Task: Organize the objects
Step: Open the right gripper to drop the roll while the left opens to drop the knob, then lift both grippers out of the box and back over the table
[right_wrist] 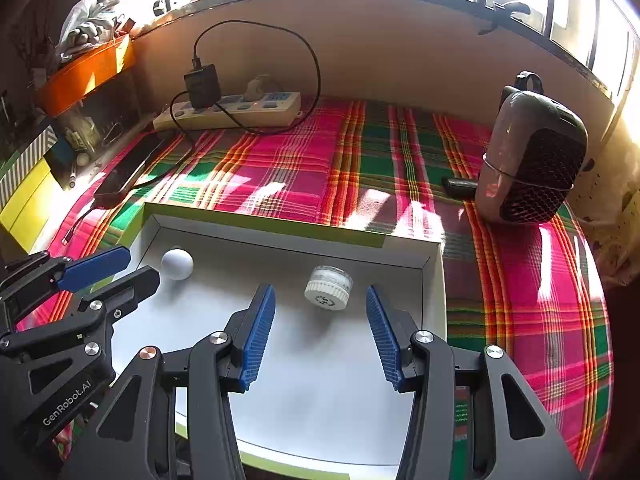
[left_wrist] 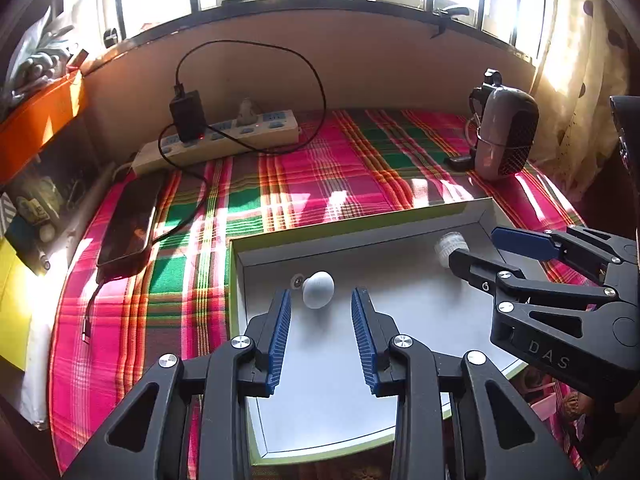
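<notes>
A shallow white box (right_wrist: 434,280) with a green rim is seen on the plaid cloth (right_wrist: 300,168), and everything is placed relative to it. Inside the box, a white ball (left_wrist: 318,289) lies near the far left corner, just ahead of the left gripper (left_wrist: 322,312), whose jaws are spread with nothing between them. A small white-capped jar (right_wrist: 329,287) lies on its side near the far right wall, just ahead of the right gripper (right_wrist: 321,312), whose jaws are likewise held apart and clear of it.
</notes>
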